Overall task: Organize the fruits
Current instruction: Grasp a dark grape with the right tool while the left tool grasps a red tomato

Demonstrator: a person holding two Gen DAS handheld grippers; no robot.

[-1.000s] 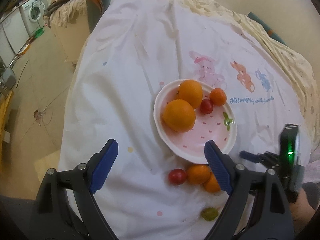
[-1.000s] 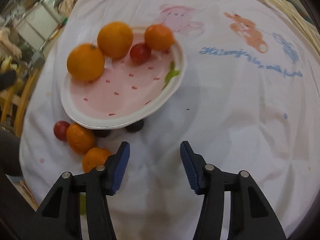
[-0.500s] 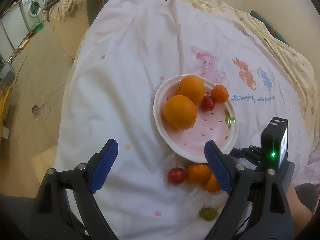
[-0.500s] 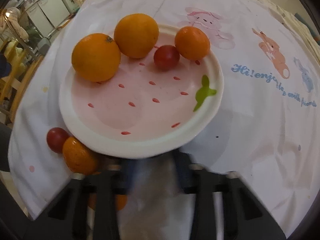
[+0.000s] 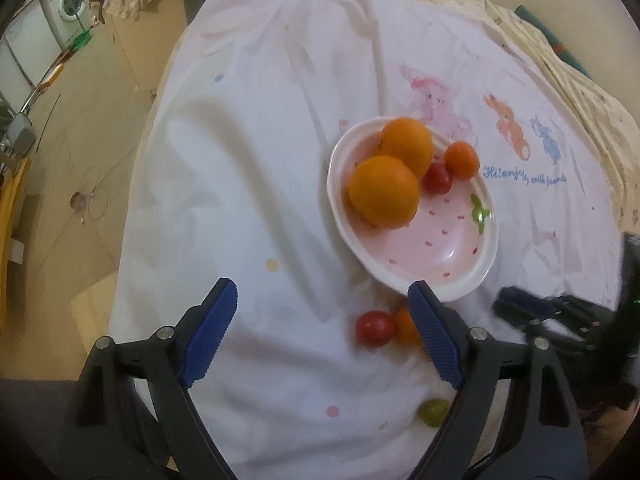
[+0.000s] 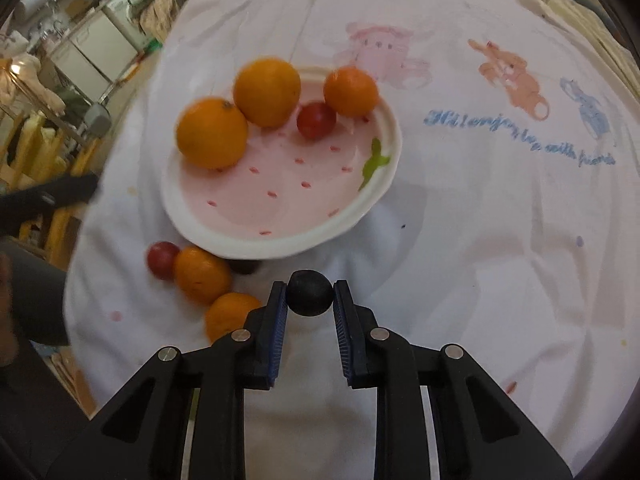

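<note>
A pink strawberry-print plate (image 6: 384,168) (image 5: 486,276) on the white cloth holds two oranges (image 6: 212,138), a small mandarin (image 6: 351,91) and a red cherry tomato (image 6: 316,121). My right gripper (image 6: 309,294) is shut on a dark round fruit (image 6: 309,293), just in front of the plate's near rim. Beside the plate lie a red tomato (image 6: 162,259), two mandarins (image 6: 201,274) and another dark fruit (image 6: 244,266) half hidden under the rim. My left gripper (image 5: 322,322) is open and empty, above the cloth left of the loose tomato (image 5: 374,328). A green grape (image 5: 433,412) lies near its right finger.
The white cloth (image 5: 248,160) with cartoon prints covers a table whose left edge drops to the floor (image 5: 60,140). A washing machine (image 5: 66,0) and furniture stand far left. The right gripper's body (image 5: 580,320) shows at the right of the left wrist view.
My right gripper has closed on a dark fruit from beside the plate's rim and lifted it slightly. My left gripper has drifted a little, still open.
</note>
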